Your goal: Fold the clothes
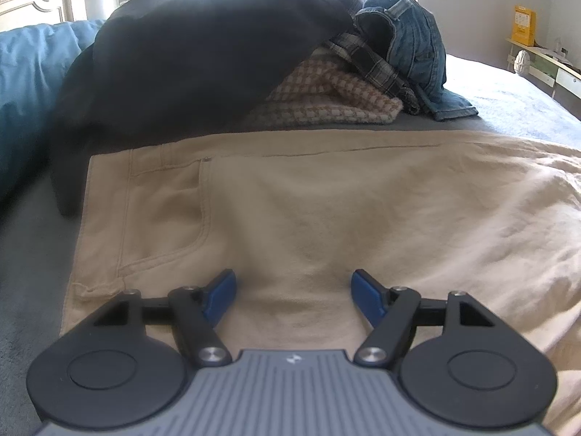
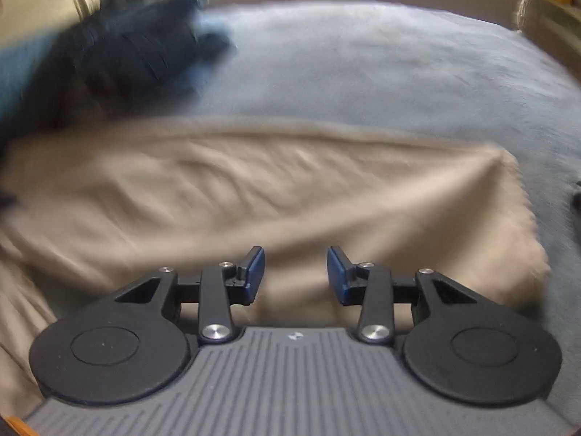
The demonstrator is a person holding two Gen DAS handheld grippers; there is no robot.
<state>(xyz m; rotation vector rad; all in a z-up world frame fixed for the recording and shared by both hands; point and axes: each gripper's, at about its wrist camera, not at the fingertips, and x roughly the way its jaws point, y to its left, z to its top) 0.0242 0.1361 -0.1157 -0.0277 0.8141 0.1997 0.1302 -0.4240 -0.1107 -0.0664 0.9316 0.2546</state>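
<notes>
Left wrist view shows my left gripper (image 1: 292, 299) with its jaws spread wide and nothing between them, poised over the seat of the beige trousers (image 1: 308, 225), close to the back pocket (image 1: 167, 218). Over on the right wrist view, my right gripper (image 2: 296, 276) also has its blue pads apart and empty, above the leg end of the same trousers, though that picture is blurred. The trousers lie spread lengthwise across the grey bed cover (image 2: 381, 72), laid double, I think, but with creases and no crosswise fold made yet. Beyond them sits a heap (image 1: 225, 58) of unfolded garments: something dark, a houndstooth piece, a plaid one, and jeans (image 1: 414, 47). So I judge the job barely begun, with one garment in progress and the pile waiting.
</notes>
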